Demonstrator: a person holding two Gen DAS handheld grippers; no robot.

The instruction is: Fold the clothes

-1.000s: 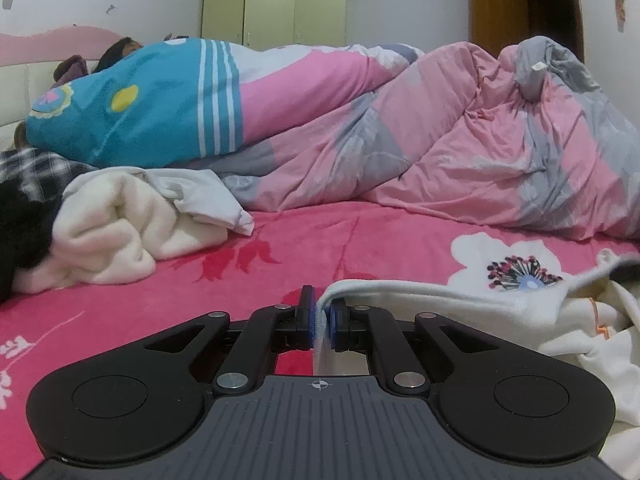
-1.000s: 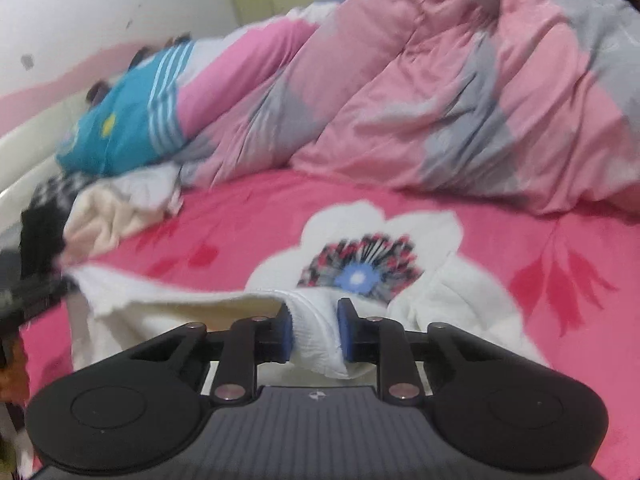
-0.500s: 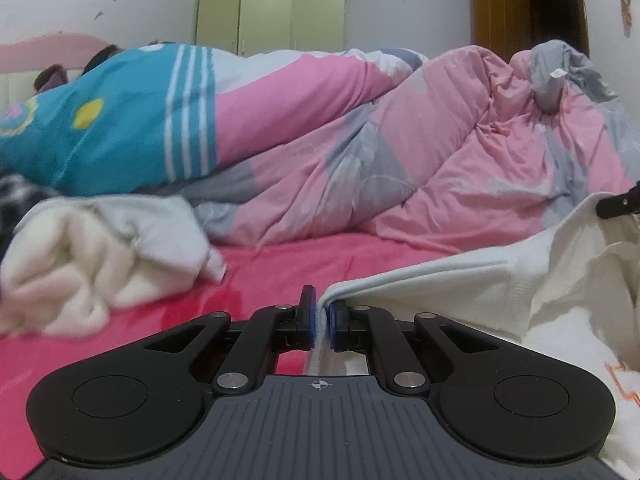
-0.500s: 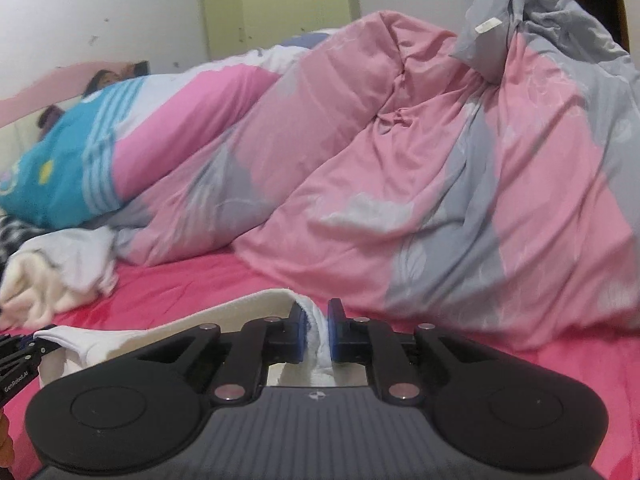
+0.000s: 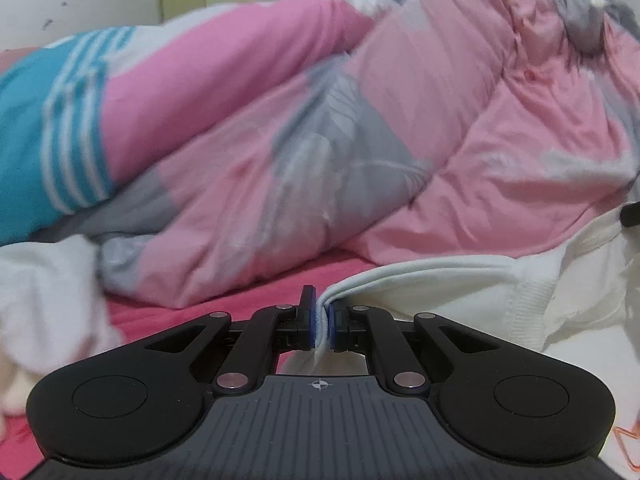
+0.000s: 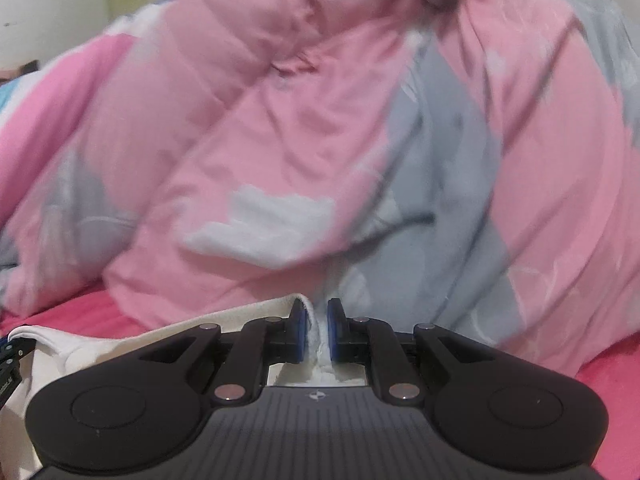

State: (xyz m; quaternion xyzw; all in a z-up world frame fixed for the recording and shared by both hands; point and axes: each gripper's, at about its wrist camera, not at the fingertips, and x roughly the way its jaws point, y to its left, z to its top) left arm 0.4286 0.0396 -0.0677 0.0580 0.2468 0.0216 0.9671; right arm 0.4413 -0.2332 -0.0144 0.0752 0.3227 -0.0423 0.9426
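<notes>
Both my grippers clamped on one white garment, lifted over the bed.

My left gripper [image 5: 319, 322] pinches the white garment [image 5: 460, 292], my right gripper [image 6: 316, 330] its other end; the held edge runs sideways between them, the rest hanging toward me over the red sheet [image 5: 260, 292], the pink quilt [image 5: 360, 140] beyond.
</notes>
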